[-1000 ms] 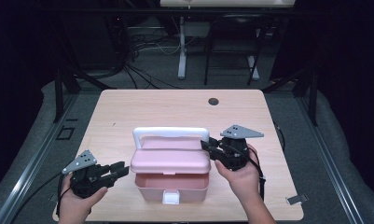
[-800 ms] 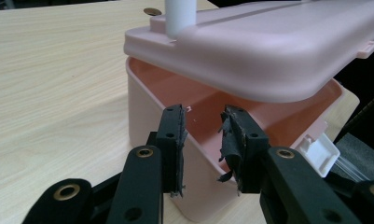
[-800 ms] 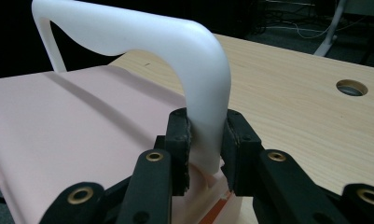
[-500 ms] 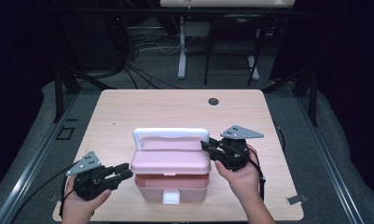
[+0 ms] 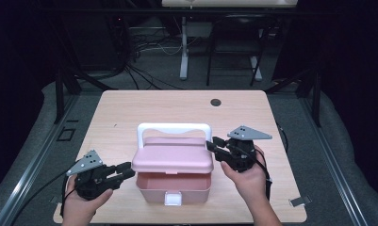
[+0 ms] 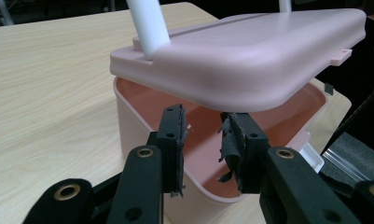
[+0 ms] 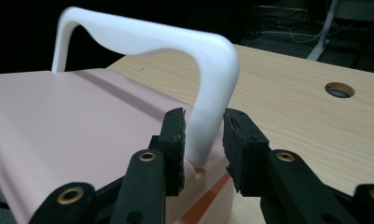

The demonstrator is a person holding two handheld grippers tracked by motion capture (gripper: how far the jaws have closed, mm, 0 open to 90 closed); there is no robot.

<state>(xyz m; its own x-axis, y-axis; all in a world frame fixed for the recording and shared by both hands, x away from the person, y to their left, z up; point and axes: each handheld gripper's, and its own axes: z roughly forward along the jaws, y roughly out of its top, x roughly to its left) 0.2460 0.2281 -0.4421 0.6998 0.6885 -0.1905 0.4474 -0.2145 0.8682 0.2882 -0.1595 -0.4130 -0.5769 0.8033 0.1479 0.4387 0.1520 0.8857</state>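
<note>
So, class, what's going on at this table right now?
A person works a pink box with a gripper in each hand. Its lid stands lifted ajar above the base. The right gripper straddles one leg of the white handle; its jaws have just been opening, with small gaps visible beside the leg. The left gripper sits at the box's open side under the lid's edge, jaws apart and holding nothing.

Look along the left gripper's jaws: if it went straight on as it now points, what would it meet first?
Probably the near wall of the pink plastic box. The left gripper stands open just before the rim, under the raised pink lid; depth is hard to judge.
</note>
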